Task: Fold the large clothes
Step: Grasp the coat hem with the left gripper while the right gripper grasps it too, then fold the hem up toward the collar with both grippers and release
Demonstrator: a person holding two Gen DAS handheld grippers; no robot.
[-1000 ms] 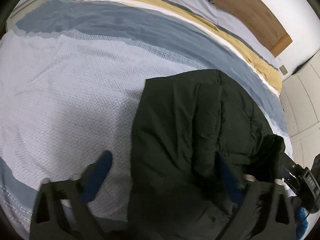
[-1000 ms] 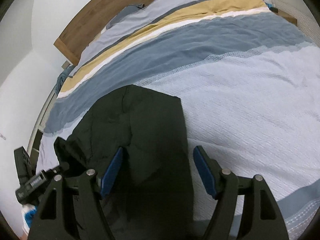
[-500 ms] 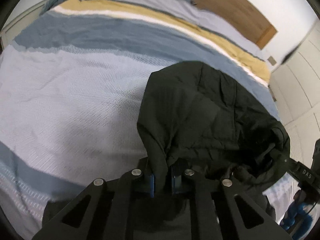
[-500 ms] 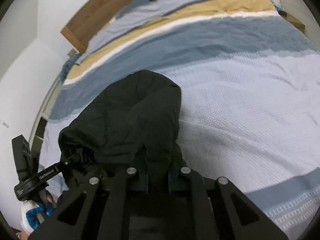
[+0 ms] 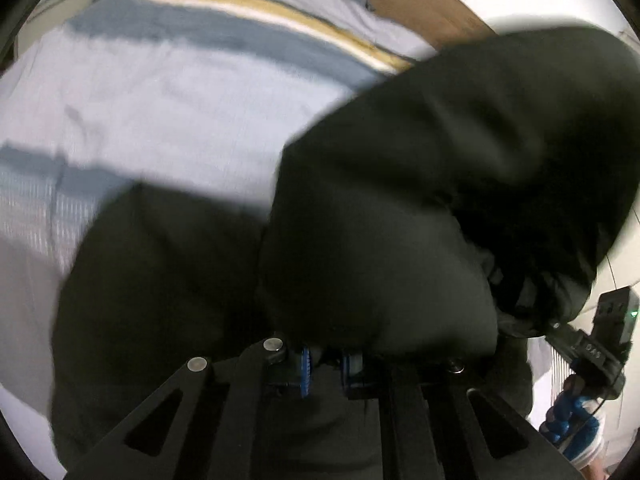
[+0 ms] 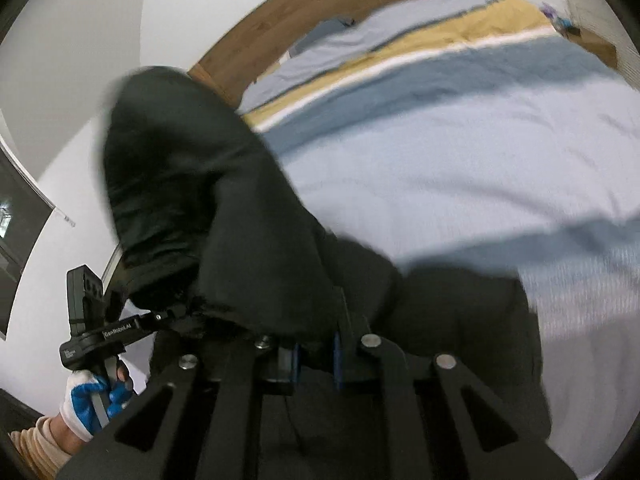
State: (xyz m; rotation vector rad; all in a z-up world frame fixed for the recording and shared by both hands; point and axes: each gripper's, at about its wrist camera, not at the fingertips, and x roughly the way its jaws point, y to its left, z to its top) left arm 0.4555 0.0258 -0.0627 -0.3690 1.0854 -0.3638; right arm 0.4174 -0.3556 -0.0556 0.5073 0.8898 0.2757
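Note:
A large black padded jacket [image 5: 400, 200] hangs lifted above the bed, held by both grippers. My left gripper [image 5: 326, 364] is shut on its near edge, blue pads pinching the fabric. My right gripper [image 6: 316, 360] is shut on the jacket's edge [image 6: 240, 240] as well. Each gripper shows in the other's view: the right one at the far right of the left wrist view [image 5: 592, 344], the left one at the lower left of the right wrist view [image 6: 104, 332]. Part of the jacket droops below and covers the bed near me.
The bed has a striped cover [image 5: 160, 92] in light blue, grey-blue, white and yellow, also seen in the right wrist view [image 6: 460, 140]. A wooden headboard [image 6: 320, 24] and white walls stand behind. A gloved hand [image 6: 88, 400] holds the left gripper.
Both grippers went from open over the jacket to shut on its near edge, then lifted it up off the bed; the jacket now hangs close to both cameras.

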